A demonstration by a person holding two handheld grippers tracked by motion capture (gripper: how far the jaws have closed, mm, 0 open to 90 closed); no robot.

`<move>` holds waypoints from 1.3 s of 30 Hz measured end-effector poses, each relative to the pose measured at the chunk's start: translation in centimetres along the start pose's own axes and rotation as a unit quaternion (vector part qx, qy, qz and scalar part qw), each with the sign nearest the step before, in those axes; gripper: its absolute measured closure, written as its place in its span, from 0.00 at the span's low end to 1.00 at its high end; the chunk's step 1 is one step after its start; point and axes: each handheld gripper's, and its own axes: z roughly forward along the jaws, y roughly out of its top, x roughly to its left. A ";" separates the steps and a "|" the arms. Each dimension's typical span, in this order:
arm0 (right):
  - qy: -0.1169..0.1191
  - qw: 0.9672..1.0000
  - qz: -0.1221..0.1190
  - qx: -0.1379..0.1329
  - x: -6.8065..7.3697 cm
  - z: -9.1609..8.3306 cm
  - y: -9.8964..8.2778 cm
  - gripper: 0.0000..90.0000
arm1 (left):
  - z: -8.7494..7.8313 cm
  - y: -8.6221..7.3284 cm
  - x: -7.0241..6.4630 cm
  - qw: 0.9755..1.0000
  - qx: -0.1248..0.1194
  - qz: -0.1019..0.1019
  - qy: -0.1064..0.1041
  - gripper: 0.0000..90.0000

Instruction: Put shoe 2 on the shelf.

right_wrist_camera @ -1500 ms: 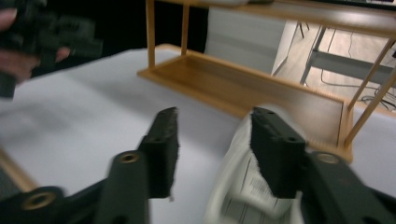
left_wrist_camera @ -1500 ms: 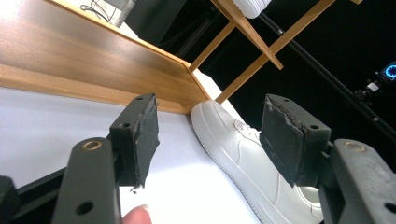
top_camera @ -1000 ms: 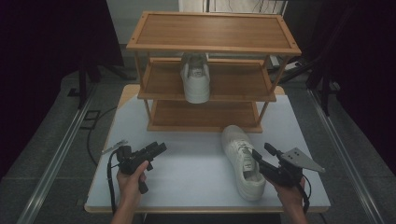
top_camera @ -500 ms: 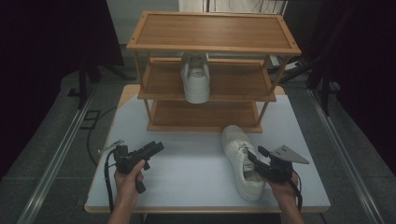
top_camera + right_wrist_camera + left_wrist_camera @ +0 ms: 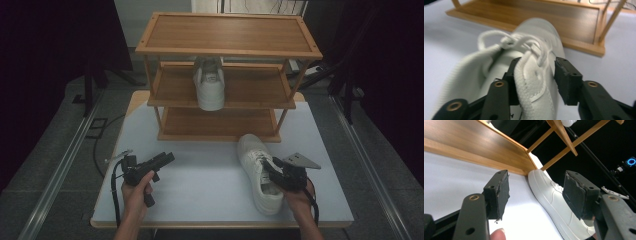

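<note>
From above, the shoe (image 5: 260, 172) lies near-right on the table (image 5: 200, 175), toe toward the rack (image 5: 225, 90), the right gripper (image 5: 274, 170) at its collar and nearer; the left gripper (image 5: 536, 195) gapes empty, shoe beyond; the right gripper's closing jaws straddle the collar wall (image 5: 529, 77), one inside, not yet pinching.

Shoe (image 5: 260, 172) before rack (image 5: 227, 90)

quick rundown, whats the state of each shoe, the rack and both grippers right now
shoe on the table: upright, toe at the rack's base, collar wall between the right jaws
shoe on the rack: upright on the middle shelf, heel outward
rack: standing, top and bottom shelves bare
right gripper: jaws have just been closing around the shoe's collar wall, gap remains on one side
left gripper: jaws open, nothing between them
</note>
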 end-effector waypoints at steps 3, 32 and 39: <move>-0.001 1.000 0.019 -0.002 -0.3 0.0 -0.1 0.75 | 0.0 0.0 0.0 1.000 0.001 -0.003 -0.006 0.42; 0.096 0.970 0.160 -0.159 -0.7 -3.8 -0.4 0.92 | -0.6 0.2 0.7 1.000 -0.003 -0.028 -0.004 0.42; 0.118 0.960 0.183 -0.174 -0.6 -4.0 -0.4 0.92 | -0.5 0.1 0.8 1.000 -0.002 -0.031 -0.003 0.42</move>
